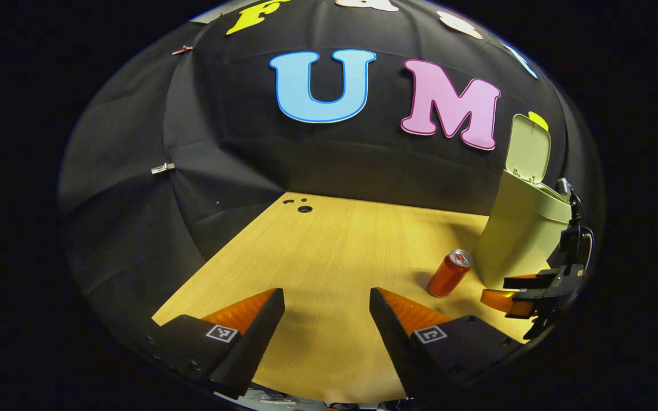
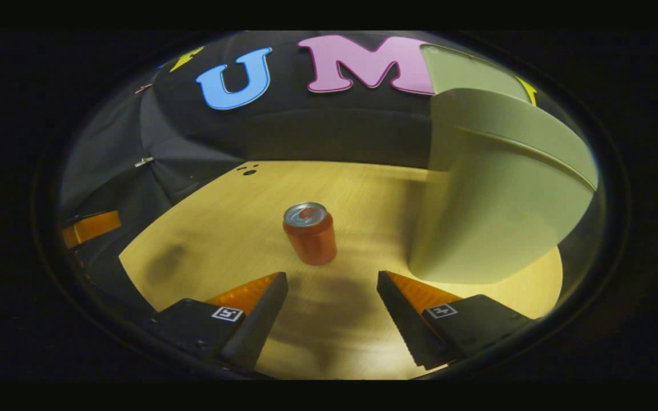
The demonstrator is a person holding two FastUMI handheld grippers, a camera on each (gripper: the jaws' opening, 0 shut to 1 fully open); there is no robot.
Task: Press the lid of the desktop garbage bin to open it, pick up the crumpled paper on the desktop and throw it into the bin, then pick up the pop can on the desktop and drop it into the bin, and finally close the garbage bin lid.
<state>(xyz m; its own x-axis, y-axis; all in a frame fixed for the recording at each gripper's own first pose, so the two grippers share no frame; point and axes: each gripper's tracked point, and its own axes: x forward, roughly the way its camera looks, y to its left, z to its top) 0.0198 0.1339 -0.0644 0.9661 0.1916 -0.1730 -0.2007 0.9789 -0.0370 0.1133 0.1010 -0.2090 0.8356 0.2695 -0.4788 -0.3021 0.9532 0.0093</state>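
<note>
A pale green garbage bin (image 1: 520, 240) stands at the right of the wooden desk (image 1: 329, 257), its lid (image 1: 528, 149) raised upright. An orange-red pop can (image 1: 449, 273) stands upright just left of the bin's base. My left gripper (image 1: 327, 311) is open above bare desk, with nothing between its fingers. In the left gripper view my right gripper (image 1: 520, 297) shows at the far right, in front of the bin. In the right gripper view the can (image 2: 310, 232) stands a short way ahead of my right gripper (image 2: 332, 297), which is open and holds nothing; the bin (image 2: 494, 200) looms close on the right.
Black cloth walls close the booth behind and to the left of the desk. A few small dark holes (image 1: 304, 209) mark the desk's far left corner. Part of my left gripper (image 2: 90, 226) shows at the left edge of the right gripper view.
</note>
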